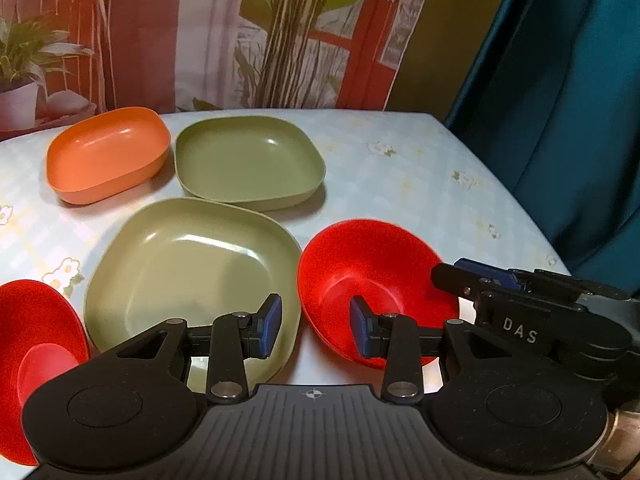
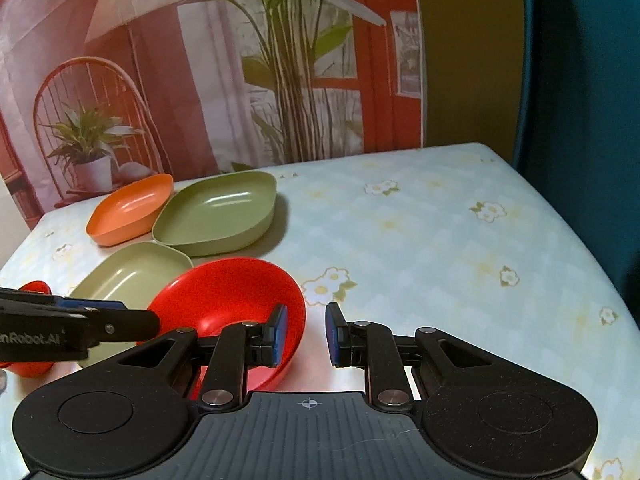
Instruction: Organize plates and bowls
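Observation:
On the flowered tablecloth lie an orange square bowl, a dark green square plate, a lighter green square plate and two red round bowls, one at the right and one at the left edge. My left gripper is open and empty, hovering between the light green plate and the right red bowl. My right gripper is open and empty; its left finger is over the right rim of the red bowl. The right gripper also shows in the left wrist view.
A printed backdrop with plants and a chair hangs behind the table. A teal curtain stands at the right. The tablecloth extends bare to the right of the dishes, up to the table's right edge.

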Tool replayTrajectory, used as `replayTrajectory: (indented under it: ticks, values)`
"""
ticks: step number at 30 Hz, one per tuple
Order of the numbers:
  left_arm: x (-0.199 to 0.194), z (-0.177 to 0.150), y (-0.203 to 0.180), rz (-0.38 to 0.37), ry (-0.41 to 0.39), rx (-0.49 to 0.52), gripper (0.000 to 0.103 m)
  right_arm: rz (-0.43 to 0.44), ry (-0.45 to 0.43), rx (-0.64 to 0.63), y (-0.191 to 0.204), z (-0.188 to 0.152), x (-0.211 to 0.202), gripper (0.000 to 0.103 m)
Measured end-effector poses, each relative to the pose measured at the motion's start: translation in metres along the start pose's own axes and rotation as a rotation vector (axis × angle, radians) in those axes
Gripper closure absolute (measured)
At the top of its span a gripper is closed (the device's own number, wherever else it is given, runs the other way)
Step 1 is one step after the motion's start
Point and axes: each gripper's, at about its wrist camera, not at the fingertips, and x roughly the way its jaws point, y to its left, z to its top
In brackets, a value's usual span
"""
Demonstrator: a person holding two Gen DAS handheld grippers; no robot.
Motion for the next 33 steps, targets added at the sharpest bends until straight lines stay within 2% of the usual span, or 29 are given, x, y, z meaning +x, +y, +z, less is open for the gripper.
replayTrajectory:
  ticks: [4, 6, 7, 9, 12, 17, 33]
  values:
    - [0.005, 0.000, 0.002, -0.014, 0.005, -0.006, 0.065, 0.003, 0.012, 0.017, -0.001, -0.003, 0.004, 0.084]
    - [0.007, -0.001, 0.003, -0.028, 0.006, -0.015, 0.077, 0.006, 0.022, 0.023, -0.002, -0.004, 0.006, 0.084]
    - [0.008, -0.001, 0.003, -0.031, 0.007, -0.015, 0.079, 0.011, 0.026, 0.026, -0.003, -0.004, 0.007, 0.084]
    - [0.009, -0.002, 0.001, -0.014, 0.005, 0.002, 0.089, 0.027, 0.035, 0.037, -0.004, -0.005, 0.008, 0.085]
    - [0.008, -0.003, -0.001, -0.025, 0.005, 0.013, 0.089, 0.060, 0.049, 0.048, -0.004, -0.006, 0.009, 0.088]
    - [0.005, -0.001, 0.000, -0.031, -0.002, 0.008, 0.089, 0.050, 0.045, 0.050, -0.003, -0.005, 0.008, 0.091]
    - [-0.021, -0.002, 0.002, -0.045, -0.050, 0.001, 0.089, 0.047, 0.019, 0.022, 0.007, 0.005, -0.011, 0.092]
